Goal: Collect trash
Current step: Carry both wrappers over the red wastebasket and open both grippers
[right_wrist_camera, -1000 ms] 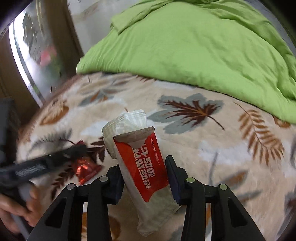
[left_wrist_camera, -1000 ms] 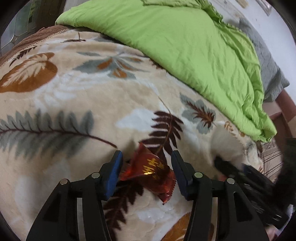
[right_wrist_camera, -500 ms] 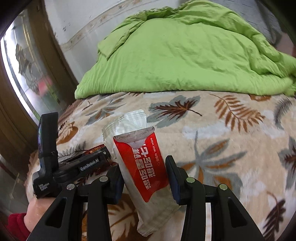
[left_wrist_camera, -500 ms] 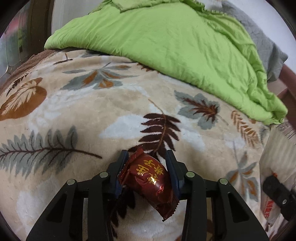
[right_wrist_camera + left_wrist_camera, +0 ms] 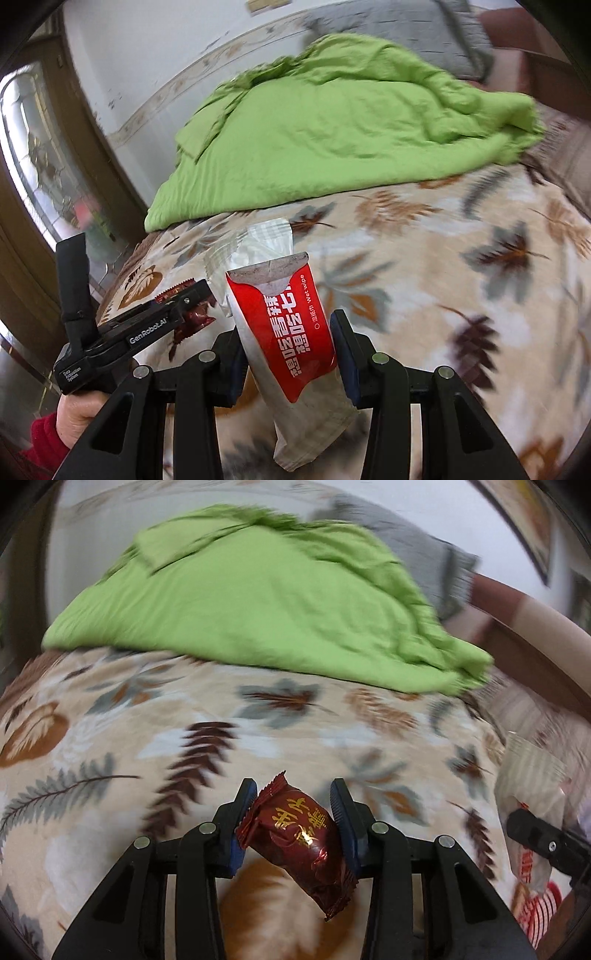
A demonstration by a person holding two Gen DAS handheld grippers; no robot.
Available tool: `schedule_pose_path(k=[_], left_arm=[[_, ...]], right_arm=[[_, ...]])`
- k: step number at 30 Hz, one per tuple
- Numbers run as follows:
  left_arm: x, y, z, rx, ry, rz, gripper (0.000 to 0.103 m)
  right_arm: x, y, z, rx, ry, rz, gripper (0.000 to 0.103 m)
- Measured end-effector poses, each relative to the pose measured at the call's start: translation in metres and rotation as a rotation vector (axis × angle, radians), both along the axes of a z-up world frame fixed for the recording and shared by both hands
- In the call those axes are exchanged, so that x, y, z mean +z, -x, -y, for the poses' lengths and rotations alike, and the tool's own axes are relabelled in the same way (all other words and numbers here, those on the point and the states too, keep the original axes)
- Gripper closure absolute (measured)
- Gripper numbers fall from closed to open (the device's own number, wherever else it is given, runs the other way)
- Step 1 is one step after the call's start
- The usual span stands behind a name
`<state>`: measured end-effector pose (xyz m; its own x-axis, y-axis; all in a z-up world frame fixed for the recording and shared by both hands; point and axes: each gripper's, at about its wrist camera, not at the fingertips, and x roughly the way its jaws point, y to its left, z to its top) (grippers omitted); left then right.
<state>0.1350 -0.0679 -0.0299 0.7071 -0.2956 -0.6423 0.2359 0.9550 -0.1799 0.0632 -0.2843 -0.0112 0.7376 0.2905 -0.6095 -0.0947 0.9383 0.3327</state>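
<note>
Trash, two pieces, each clamped in its own claw above the blanket [image 5: 258,716]. One dark red candy wrapper [image 5: 300,840] with gold print sits crosswise between the blue pads of the left gripper [image 5: 293,812], which press on both its sides; its crimped lower end hangs free below the jaws. One red-and-grey wipe packet [image 5: 286,332], printed "Wet wipe", stands upright in the right gripper [image 5: 288,339], pinched at mid-height, with a clear torn flap rising behind its top. One green quilt [image 5: 258,602] lies heaped on the far part of the bed, a grey pillow [image 5: 424,557] behind it. In the right wrist view the left gripper [image 5: 199,295] appears at the left edge, held by one hand [image 5: 79,408] in a red sleeve [image 5: 42,439], and all but the wrapper's ends is hidden behind it. In the left wrist view the packet [image 5: 532,805] is blurred and cut off at the right edge. Against the earliest frame, the left jaws have closed onto the wrapper, then lying loose between them on the blanket; the right grip is unchanged.
</note>
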Motion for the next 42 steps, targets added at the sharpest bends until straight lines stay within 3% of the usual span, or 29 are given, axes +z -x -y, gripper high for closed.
schedule_pose_path(k=[13,19,25,32,34,39,42], left_arm=[[0.038,0.113,0.149,-0.396,0.036,0.032,0.063],[0.043,0.166,0.213,-0.608,0.077,-0.040,0.063],[0.028,0.208,0.273,-0.786,0.074,-0.138,0.063],[0.012,0.229,0.309,-0.865,0.041,-0.177,0.060],[0.013,0.232,0.306,-0.869,0.039,-0.163,0.053],[0.027,0.234,0.285,-0.831,0.038,-0.115,0.051],[0.040,0.240,0.258,-0.773,0.029,-0.032,0.036]], right_arm=[[0.018,0.161,0.118,-0.300,0.011,-0.033,0.058],[0.016,0.241,0.174,-0.459,-0.034,-0.056,0.058],[0.002,0.290,0.209,-0.575,-0.087,-0.083,0.057],[-0.019,0.311,0.229,-0.686,-0.111,-0.126,0.045],[-0.015,0.315,0.228,-0.694,-0.085,-0.120,0.040],[0.004,0.323,0.211,-0.719,-0.009,-0.095,0.036],[0.017,0.328,0.186,-0.759,0.096,-0.080,0.027]])
